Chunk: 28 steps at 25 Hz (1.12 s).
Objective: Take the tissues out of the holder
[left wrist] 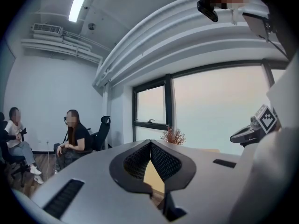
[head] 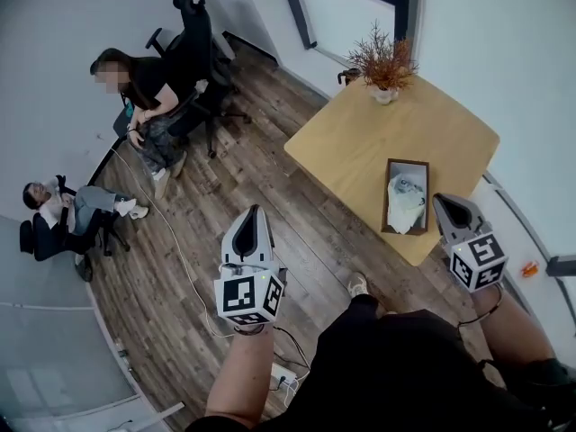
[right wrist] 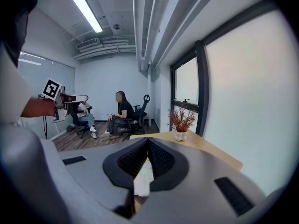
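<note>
Lying just beside right gripper [head: 443, 200] — tissues [head: 406, 202] in holder [head: 388, 198]

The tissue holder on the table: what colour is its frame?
The holder has a dark brown frame, which shows best in the head view.

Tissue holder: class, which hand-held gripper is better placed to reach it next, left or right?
Right. The right hand-held gripper sits beside the tissue holder; the left hand-held gripper hangs over the floor, farther away.
</note>
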Each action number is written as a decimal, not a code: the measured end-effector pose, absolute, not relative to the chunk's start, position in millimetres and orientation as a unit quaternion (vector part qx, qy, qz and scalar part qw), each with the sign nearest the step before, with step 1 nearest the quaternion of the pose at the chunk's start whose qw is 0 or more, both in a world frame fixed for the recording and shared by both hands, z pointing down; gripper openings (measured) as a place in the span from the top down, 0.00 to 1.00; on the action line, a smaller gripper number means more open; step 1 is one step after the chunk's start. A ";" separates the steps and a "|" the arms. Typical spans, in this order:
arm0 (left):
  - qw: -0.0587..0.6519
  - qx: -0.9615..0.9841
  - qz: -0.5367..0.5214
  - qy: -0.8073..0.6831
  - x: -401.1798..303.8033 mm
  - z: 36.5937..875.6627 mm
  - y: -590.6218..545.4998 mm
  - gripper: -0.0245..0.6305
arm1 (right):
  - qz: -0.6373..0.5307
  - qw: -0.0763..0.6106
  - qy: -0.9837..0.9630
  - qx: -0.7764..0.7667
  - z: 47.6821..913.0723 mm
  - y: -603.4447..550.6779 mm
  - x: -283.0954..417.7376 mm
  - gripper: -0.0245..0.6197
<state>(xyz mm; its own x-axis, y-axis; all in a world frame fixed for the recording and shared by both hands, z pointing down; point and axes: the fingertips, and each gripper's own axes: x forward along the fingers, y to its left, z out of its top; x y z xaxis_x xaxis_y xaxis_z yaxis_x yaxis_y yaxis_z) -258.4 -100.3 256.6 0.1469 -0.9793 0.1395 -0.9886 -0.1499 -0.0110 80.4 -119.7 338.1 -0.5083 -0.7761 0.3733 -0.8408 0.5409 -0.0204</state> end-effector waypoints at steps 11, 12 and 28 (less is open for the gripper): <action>0.072 0.792 0.076 -0.602 -255.5 304.5 -179.2 0.95 | 0.140 0.202 -0.834 0.494 381.5 -163.9 63.0 0.95; 0.072 0.792 0.080 -0.601 -253.4 308.6 -182.5 0.95 | 0.145 0.204 -0.833 0.493 387.0 -167.5 62.9 0.95; 0.092 0.771 0.139 -0.615 -220.8 382.5 -216.4 0.95 | 0.162 0.290 -0.864 0.379 476.9 -210.8 50.8 0.95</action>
<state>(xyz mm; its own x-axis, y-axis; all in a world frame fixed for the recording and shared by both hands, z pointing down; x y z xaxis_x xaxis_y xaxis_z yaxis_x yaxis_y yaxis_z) -220.8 -216.4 382.5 0.2051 -0.9226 0.3266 -0.9735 -0.2267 -0.0291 50.8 -210.8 476.9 -0.5453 -0.5603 0.6234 -0.7485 0.6603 -0.0613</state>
